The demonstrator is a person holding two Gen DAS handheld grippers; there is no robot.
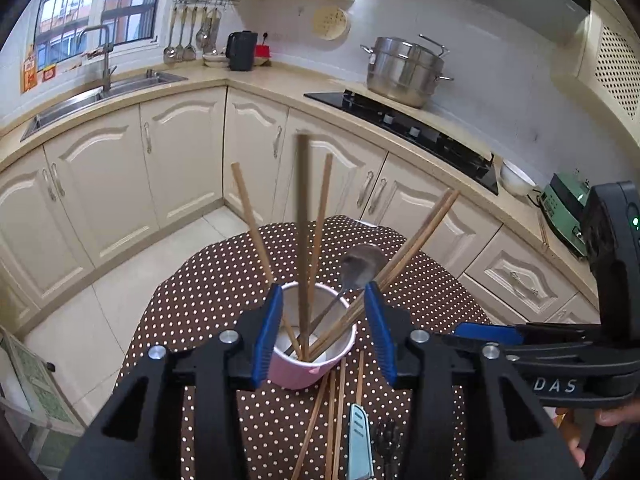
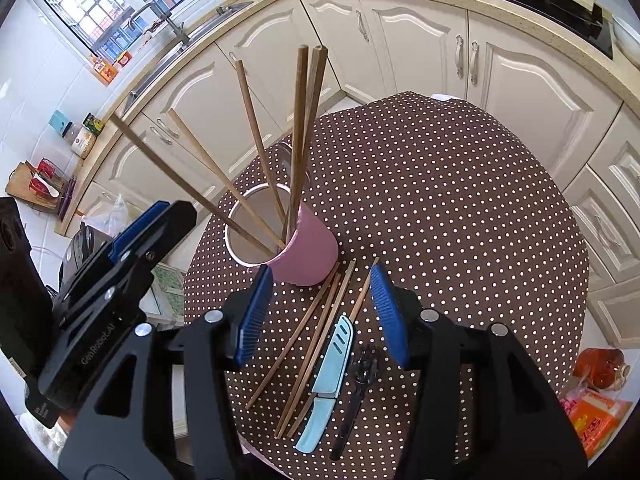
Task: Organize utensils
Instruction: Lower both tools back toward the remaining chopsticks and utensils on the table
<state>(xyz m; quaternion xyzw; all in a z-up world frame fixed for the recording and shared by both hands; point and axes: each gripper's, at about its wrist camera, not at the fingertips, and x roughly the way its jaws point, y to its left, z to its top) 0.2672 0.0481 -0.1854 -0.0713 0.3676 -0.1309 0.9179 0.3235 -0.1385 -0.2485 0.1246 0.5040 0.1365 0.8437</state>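
A pink cup [image 1: 298, 376] stands on the dotted table and holds several wooden chopsticks [image 1: 320, 216] and a metal spoon [image 1: 362, 266]. My left gripper [image 1: 324, 332] hovers just above its rim, open; a blurred dark chopstick [image 1: 303, 240] stands in the cup between the jaws, untouched by the pads. In the right wrist view my right gripper [image 2: 322, 316] is open above several loose chopsticks [image 2: 320, 332], a light blue knife [image 2: 332, 364] and a black fork [image 2: 356, 388] lying in front of the pink cup [image 2: 308, 256]. Nothing is held.
The round table [image 2: 440, 200] has a brown polka-dot cloth. Cream cabinets [image 1: 180, 160] curve around it, with a sink [image 1: 100, 92] and a hob with a steel pot [image 1: 404, 72] on the counter. An orange packet [image 2: 596, 416] and a bottle [image 2: 604, 368] lie at the right.
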